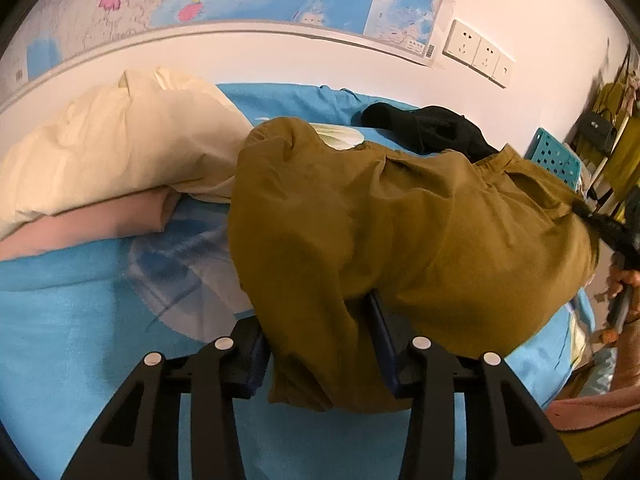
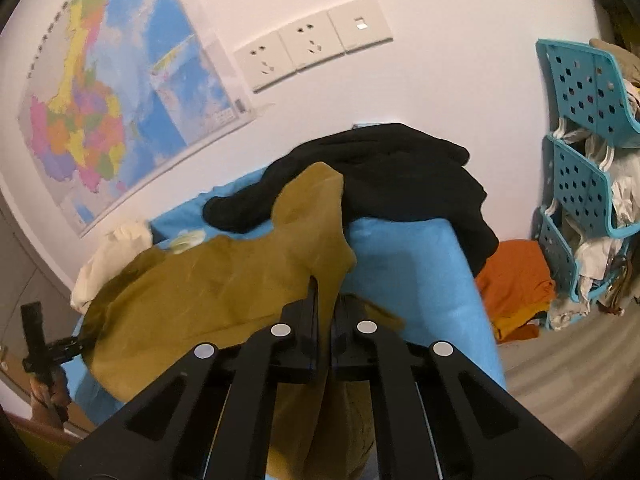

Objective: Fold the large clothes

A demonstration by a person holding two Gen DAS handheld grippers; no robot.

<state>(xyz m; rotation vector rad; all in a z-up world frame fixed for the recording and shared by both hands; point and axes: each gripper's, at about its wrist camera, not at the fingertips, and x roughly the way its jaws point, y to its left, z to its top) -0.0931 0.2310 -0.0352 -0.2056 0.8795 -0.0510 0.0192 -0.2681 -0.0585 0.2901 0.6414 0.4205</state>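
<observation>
Olive garment (image 1: 400, 232) bunched on blue bed (image 1: 60, 320). Right gripper (image 2: 325, 308) clenched on its edge; left gripper (image 1: 316, 340) part-open, cloth between jaws — grip unclear. Secure left, then spread taut, level.

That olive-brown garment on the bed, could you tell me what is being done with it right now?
A person is working on the olive-brown garment with two handheld grippers over the blue bedsheet. The right gripper is shut on a pinch of its fabric. The left gripper has a bunched fold between its fingers, which stand apart. The garment is crumpled, not yet folded. A black garment and a cream pillow lie behind it.
</observation>
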